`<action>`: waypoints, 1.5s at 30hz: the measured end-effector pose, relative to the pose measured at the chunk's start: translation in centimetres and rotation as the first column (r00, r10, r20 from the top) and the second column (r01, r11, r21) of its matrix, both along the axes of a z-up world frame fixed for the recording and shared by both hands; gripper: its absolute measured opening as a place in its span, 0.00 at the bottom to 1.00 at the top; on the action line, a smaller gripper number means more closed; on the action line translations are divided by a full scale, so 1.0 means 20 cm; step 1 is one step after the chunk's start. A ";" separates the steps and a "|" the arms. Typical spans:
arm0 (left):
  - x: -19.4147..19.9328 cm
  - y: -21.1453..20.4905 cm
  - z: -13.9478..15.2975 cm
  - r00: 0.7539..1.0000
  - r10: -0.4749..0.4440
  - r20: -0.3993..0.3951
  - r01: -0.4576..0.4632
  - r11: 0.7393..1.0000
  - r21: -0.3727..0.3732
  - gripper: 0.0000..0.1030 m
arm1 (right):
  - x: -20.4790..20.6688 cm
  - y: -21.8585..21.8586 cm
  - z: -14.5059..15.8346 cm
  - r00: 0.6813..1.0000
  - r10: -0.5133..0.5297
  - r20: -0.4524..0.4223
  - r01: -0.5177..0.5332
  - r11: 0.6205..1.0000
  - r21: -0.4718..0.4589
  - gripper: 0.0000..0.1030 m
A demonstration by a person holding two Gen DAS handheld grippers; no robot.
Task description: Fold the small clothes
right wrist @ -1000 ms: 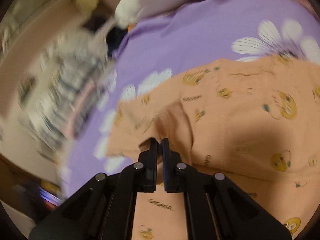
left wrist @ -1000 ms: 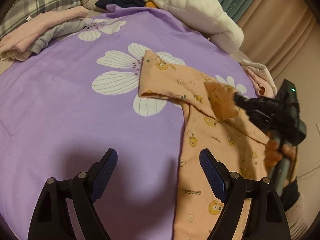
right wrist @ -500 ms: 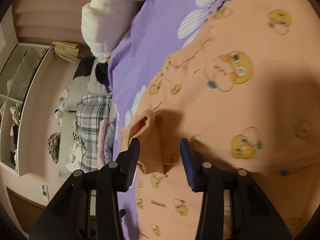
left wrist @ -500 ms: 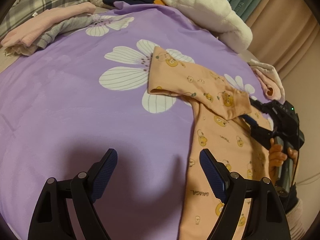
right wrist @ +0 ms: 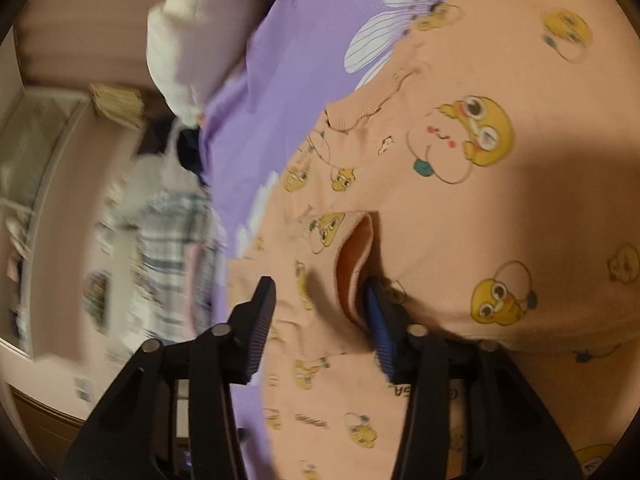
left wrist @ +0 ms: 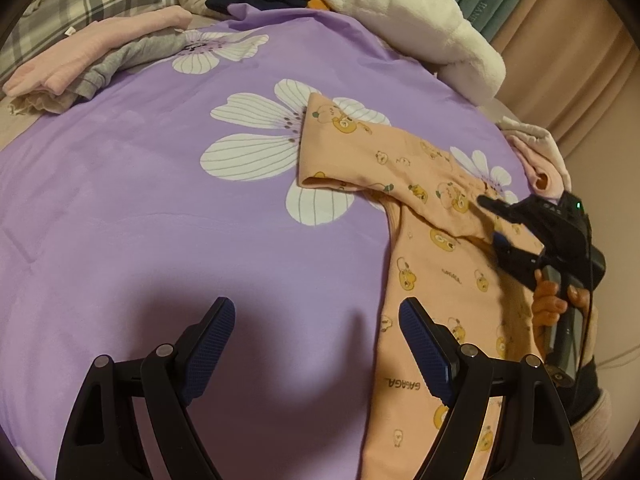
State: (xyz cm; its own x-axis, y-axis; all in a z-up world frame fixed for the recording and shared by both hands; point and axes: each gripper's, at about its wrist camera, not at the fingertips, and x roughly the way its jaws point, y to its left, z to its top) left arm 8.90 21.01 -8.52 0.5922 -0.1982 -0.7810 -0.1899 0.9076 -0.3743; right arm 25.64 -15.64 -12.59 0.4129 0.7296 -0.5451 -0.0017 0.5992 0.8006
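I see the peach garment (left wrist: 436, 248) lying flat on the purple bedspread (left wrist: 160, 208), toward the bed's right edge, one sleeve folded in across its body. The sleeve's cuff (right wrist: 356, 264) sits just ahead of my right tool (right wrist: 320, 312), whose jaws are wide apart; one fingertip (right wrist: 376, 320) touches the cuff, but nothing is pinched. From the left wrist view that right tool (left wrist: 496, 220) hovers over the folded sleeve. My left tool (left wrist: 316, 344) hangs over bare bedspread beside the garment's left side, jaws spread wide and holding nothing. At the bed's far left corner lies a pink and grey clothes pile (left wrist: 92, 64); a white plush blanket (left wrist: 408, 20) lies along the far edge.
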 end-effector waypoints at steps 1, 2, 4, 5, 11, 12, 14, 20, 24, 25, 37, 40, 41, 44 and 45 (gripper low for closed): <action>0.00 0.00 0.00 1.000 0.002 -0.004 -0.002 1.000 0.001 0.81 | 0.00 0.02 0.01 1.000 0.008 0.008 -0.008 0.999 -0.042 0.19; 0.00 0.00 0.00 1.000 0.005 -0.007 -0.005 1.000 0.001 0.81 | 0.01 0.04 0.03 1.000 0.023 0.020 -0.021 0.995 -0.095 0.08; 0.00 0.01 -0.01 1.000 0.009 -0.014 -0.009 1.000 0.000 0.81 | 0.01 0.06 0.04 0.999 0.030 0.037 -0.024 0.989 -0.143 0.07; -0.01 0.00 -0.01 1.000 0.009 -0.015 -0.009 1.000 0.001 0.81 | 0.01 0.06 0.07 0.998 0.033 0.062 -0.022 0.985 -0.171 0.06; 0.00 -0.03 0.02 1.000 -0.005 -0.008 0.005 1.000 0.016 0.81 | -0.01 -0.05 0.35 0.969 -0.010 0.245 0.052 0.985 -0.165 0.05; 0.00 -0.04 0.03 1.000 -0.010 -0.004 0.010 1.000 0.018 0.81 | -0.01 -0.07 0.39 0.964 -0.017 0.264 0.060 0.986 -0.156 0.05; 0.01 -0.06 0.04 1.000 -0.021 0.000 0.021 0.999 0.025 0.81 | -0.04 -0.17 0.50 0.949 -0.034 0.312 0.080 0.987 -0.138 0.05; 0.07 -0.15 0.07 0.998 -0.070 0.010 0.069 0.996 0.051 0.81 | -0.10 -0.42 0.57 0.933 -0.098 0.346 0.173 0.965 -0.195 0.05; 0.15 -0.24 0.11 0.993 -0.119 0.020 0.117 0.989 0.092 0.81 | -0.10 -0.56 0.44 0.946 -0.149 0.289 0.210 0.958 -0.194 0.06; 0.18 -0.27 0.12 0.991 -0.134 0.027 0.131 0.986 0.100 0.81 | -0.09 -0.59 0.41 0.950 -0.149 0.276 0.208 0.958 -0.197 0.06; 0.61 -0.50 0.11 0.964 -0.254 0.077 0.247 0.965 0.086 0.75 | -0.12 -0.57 0.29 0.955 -0.066 0.290 0.166 0.927 -0.336 0.12; 0.65 -0.50 0.05 0.969 -0.243 0.049 0.239 0.967 0.085 0.56 | -0.08 -0.49 0.28 0.956 -0.005 0.294 0.122 0.916 -0.382 0.12; 0.67 -0.50 0.01 0.970 -0.240 0.030 0.237 0.967 0.090 0.46 | -0.06 -0.46 0.26 0.958 0.013 0.287 0.108 0.910 -0.400 0.12; 0.69 -0.48 -0.08 0.973 -0.229 -0.029 0.231 0.968 0.096 0.38 | 0.00 -0.41 0.16 0.974 0.036 0.223 0.072 0.886 -0.458 0.12; 0.69 -0.48 -0.09 0.972 -0.235 -0.027 0.237 0.967 0.089 0.38 | 0.01 -0.41 0.13 0.979 0.035 0.202 0.065 0.880 -0.470 0.12</action>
State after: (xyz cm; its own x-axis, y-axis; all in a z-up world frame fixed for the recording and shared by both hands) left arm 22.61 11.47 -10.28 0.5247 -0.2584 -0.8111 0.0286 0.9576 -0.2866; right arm 25.92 -23.77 -9.92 0.5580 0.3984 -0.7279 -0.1183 0.9064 0.4055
